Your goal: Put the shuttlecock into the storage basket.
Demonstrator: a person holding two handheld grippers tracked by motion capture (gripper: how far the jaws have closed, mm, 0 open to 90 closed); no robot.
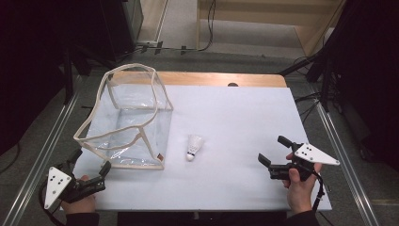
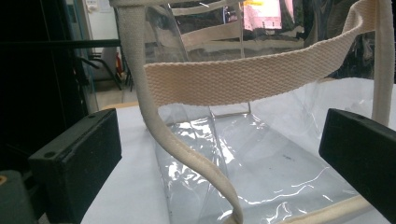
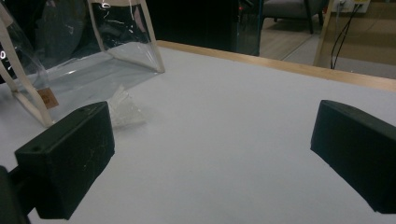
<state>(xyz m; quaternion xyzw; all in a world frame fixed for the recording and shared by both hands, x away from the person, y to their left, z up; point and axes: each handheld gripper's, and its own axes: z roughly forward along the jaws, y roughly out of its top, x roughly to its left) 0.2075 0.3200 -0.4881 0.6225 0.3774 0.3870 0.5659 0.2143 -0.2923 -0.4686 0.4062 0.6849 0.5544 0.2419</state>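
The left gripper [image 1: 90,161] sits at the table's near left corner, jaws spread and holding nothing, just in front of the clear bag [image 1: 129,125] with its cream webbing trim. The right gripper [image 1: 273,150], also spread and empty, rests near the right edge. Between them, just right of the bag, lies a white shuttlecock [image 1: 193,147] on the white table [image 1: 244,117].

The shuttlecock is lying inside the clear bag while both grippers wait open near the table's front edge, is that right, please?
Not quite: the shuttlecock lies on the white table just right of the clear bag, outside it, as the high view shows. The left gripper and right gripper are indeed open near the front edge.
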